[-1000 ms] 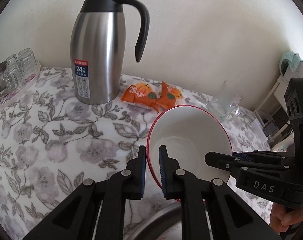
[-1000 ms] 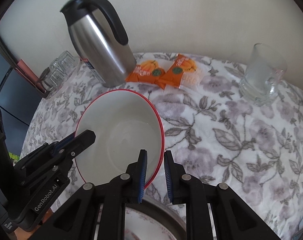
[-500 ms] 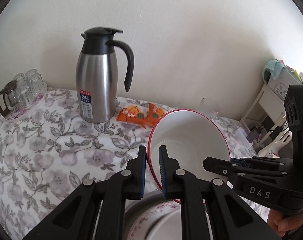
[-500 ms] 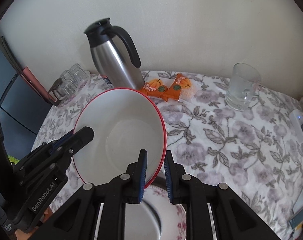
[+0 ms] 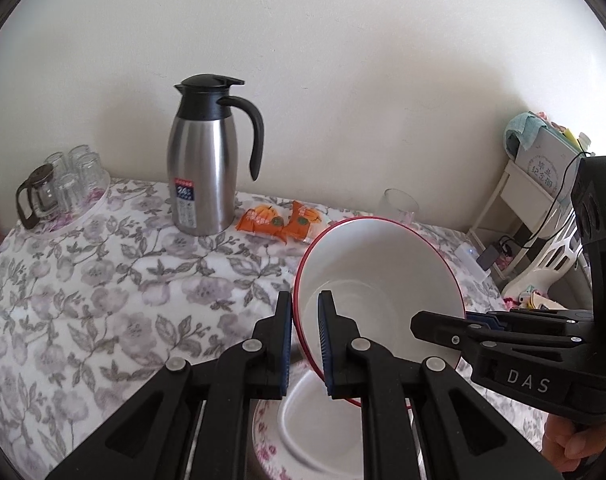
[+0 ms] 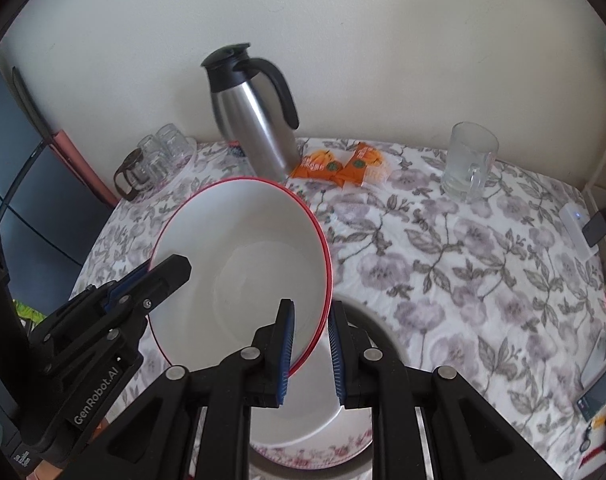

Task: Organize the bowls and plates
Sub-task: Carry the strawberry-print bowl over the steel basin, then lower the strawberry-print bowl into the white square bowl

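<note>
The big white bowl with a red rim (image 6: 243,276) is up in the air, tipped a little, above a flowery plate (image 6: 315,452) that sits on the table near the cameras. 2 grippers hold it. The left gripper (image 5: 305,336) is closed on one side of the rim, and the right gripper (image 6: 311,354) is closed on the other side, each with 1 pad inside the bowl and 1 outside.

To do this step well, I think both hands need to go at the same speed, so the bowl does not twist or slip out. Keep the pinch firm and the bowl flat. Carry it high enough to clear the plate (a bump could chip either one), then set it down softly where it belongs.

The bowl looks hard, smooth and shiny, deep and round, so it is likely slippery. The plate is round and shallow, white in the middle with pink flowers around the edge. The tablecloth (image 6: 463,264) is soft, with grey flowers and leaves. Behind stands a tall shiny steel jug (image 5: 201,164) with a black lid and handle. Near it lie 2 crinkly orange snack packs (image 5: 281,220), and a clear glass mug (image 6: 467,162) stands off to the side.
</note>
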`<state>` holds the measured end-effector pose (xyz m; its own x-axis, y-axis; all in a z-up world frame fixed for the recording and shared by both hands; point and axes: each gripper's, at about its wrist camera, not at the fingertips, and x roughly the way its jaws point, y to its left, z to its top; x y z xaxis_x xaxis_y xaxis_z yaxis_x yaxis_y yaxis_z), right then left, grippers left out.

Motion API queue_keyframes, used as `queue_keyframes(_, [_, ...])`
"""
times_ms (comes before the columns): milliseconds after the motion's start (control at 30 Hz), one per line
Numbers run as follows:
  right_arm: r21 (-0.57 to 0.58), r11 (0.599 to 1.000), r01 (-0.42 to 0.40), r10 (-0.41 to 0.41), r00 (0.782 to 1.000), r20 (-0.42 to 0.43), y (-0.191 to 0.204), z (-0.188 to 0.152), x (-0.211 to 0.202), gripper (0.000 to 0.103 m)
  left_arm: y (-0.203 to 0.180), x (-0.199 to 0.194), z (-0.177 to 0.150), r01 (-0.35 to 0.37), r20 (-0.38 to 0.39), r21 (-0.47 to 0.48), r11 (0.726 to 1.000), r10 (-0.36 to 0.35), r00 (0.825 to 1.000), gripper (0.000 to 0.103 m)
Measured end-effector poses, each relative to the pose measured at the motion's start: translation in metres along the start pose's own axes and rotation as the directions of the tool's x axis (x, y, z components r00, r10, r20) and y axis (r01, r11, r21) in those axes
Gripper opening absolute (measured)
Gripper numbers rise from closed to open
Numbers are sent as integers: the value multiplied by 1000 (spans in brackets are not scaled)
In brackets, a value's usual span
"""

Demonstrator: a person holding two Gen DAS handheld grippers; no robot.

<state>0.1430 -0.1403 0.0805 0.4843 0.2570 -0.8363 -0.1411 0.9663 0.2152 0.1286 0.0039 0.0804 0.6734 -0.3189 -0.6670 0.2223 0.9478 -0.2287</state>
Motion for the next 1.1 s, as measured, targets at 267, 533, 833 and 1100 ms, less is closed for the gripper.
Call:
queue_keyframes(267, [-9, 1000, 14, -14, 999, -35, 10, -28, 0, 19, 7, -15, -26, 20, -20, -34, 999, -21, 1000, 13])
queue_keyframes(533, [-7, 1000, 27, -28, 998, -62, 13, -43, 5, 19, 10, -21, -42, 29, -42, -48, 998, -32, 999, 13])
queue_keyframes(833, [-7, 999, 36, -37, 997, -74, 12, -46, 13, 19, 13, -12, -48, 24, -81, -65, 998, -30, 996, 13])
queue_keyframes(1100, [10, 999, 45, -43, 994, -98, 6, -48, 21, 19, 13, -4, -50, 29, -109, -71, 997, -37, 993, 13])
